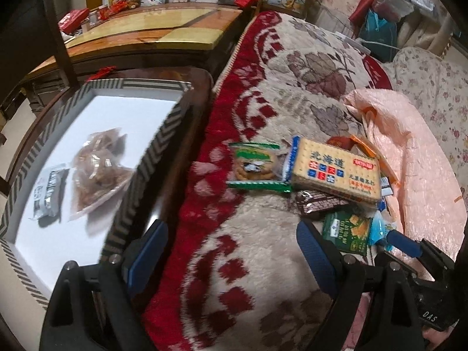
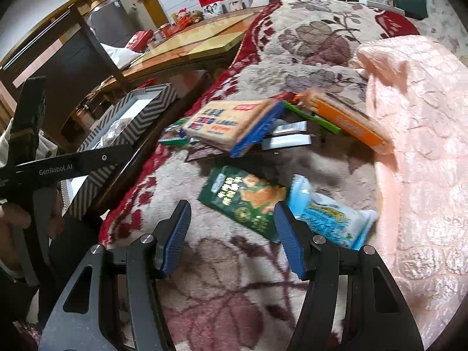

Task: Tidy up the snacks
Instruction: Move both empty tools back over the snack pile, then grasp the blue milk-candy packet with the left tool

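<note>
1. Two snacks already lie in our striped box [image 1: 140, 158], a clear bag of brown pieces [image 1: 99, 169] and a grey packet [image 1: 48, 196] beside it, so we judge sorting under way.
2. Right of the box, a cracker pack [image 1: 333, 169] tops the loose pile on the blanket [image 1: 263, 248].
3. Our left gripper [image 1: 231, 251] hangs open and empty between box and pile.
4. Our right gripper [image 2: 231, 234] gapes empty near the green packet [image 2: 242, 201], likely next.
</note>
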Tool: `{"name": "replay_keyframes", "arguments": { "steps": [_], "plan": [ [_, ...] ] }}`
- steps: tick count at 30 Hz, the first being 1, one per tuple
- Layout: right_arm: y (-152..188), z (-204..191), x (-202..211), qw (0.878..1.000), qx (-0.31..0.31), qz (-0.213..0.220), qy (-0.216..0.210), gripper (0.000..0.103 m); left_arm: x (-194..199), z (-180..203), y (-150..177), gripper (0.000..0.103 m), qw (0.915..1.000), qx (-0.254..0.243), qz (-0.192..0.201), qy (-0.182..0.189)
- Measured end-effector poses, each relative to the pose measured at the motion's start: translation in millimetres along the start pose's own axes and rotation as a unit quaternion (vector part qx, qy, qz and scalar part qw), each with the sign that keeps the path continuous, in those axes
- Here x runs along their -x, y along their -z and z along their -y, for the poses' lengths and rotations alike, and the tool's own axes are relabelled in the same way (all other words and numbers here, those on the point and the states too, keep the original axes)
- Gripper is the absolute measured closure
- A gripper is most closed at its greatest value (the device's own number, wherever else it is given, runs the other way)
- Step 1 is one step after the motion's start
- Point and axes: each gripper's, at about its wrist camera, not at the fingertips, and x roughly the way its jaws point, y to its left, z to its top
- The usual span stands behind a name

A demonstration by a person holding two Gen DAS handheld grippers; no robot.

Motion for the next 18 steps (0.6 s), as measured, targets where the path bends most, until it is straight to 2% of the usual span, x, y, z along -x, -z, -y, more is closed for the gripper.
{"name": "replay_keyframes", "arguments": {
  "steps": [10, 15, 18],
  "plan": [
    [4, 37, 1, 0.999, -0.029, -0.006, 0.025, 0.044, -15, 17, 6, 0.012, 0.9996, -0.017, -0.024, 0.004],
    [-3, 52, -2, 0.998, -0.023, -0.009, 0.055, 0.044, -19, 17, 9, 0.012, 0.9994, -0.016, -0.03, 0.006],
    [-10, 64, -13, 0.998, -0.023, -0.03, 0.06, 0.044, -19, 15, 10, 0.012, 0.9993, -0.014, -0.033, 0.008]
  ]
}}
